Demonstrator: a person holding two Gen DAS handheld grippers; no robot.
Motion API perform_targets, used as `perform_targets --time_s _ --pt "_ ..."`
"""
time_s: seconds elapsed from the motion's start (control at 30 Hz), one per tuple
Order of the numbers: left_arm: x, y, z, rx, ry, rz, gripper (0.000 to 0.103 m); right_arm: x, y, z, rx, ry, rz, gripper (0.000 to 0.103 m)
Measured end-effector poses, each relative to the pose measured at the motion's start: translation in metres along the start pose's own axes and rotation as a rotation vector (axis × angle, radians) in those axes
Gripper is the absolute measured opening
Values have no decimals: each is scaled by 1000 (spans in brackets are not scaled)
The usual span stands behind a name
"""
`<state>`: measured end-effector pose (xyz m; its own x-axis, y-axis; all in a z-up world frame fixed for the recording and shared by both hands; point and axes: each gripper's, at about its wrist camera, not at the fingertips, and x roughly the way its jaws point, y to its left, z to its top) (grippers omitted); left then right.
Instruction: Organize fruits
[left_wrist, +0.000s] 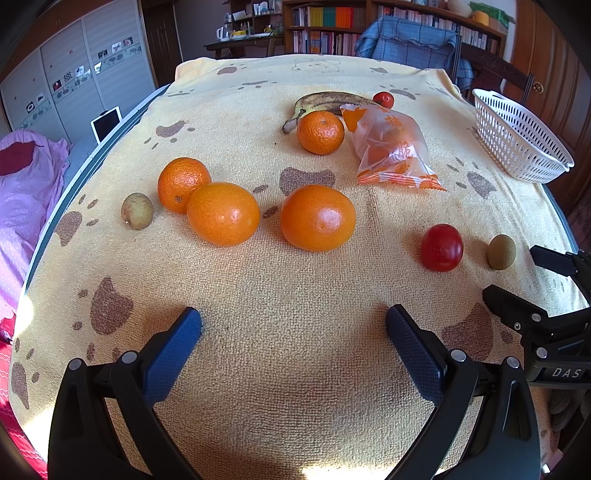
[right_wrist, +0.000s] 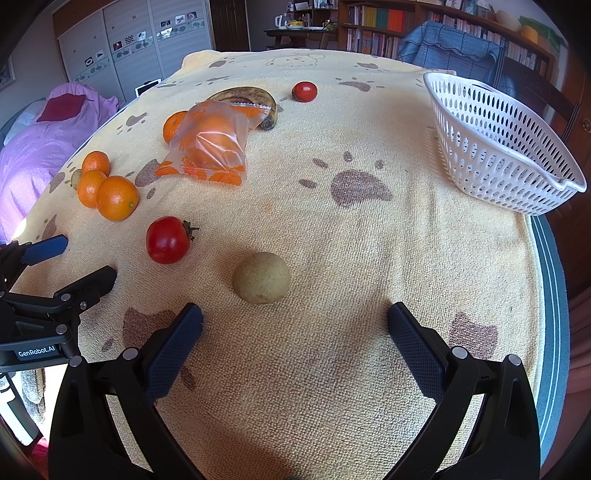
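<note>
My right gripper (right_wrist: 294, 325), jaws apart and empty, has the small brown fruit (right_wrist: 261, 277) just ahead and slightly left, nearer it than my equally open left gripper (left_wrist: 294, 326); the white basket (right_wrist: 495, 147) lies far right.

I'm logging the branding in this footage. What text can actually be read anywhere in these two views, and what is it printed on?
"GenRobot.AI": label on the body of the left gripper, seen in the right wrist view.
"DAS": partial lettering on the body of the right gripper, cut off at the picture edge in the left wrist view.
Orange characters on the plastic fruit bag: too blurred to read.
Book spines on the bookshelf: too small to read.
</note>
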<state>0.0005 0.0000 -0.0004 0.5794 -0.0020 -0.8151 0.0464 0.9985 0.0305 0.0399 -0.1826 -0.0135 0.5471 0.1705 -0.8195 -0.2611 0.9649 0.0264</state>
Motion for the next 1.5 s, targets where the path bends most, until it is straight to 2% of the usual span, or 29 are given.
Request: perform_targets --time_s 1.23,1.33,1.43,1.5 --pt "-2 -1 2 0 -2 4 98 -1 -2 -1 -11 0 14 101" --pt "-4 1 3 -9 -10 -16 98 -2 -4 1 -1 -2 26 101" --pt "-9 10 2 -44 -39 -71 98 -7 -3 2 -3 -18 20 100" --pt "-14 17 1 -84 -67 -113 98 -11 -1 4 -7 -39 18 95"
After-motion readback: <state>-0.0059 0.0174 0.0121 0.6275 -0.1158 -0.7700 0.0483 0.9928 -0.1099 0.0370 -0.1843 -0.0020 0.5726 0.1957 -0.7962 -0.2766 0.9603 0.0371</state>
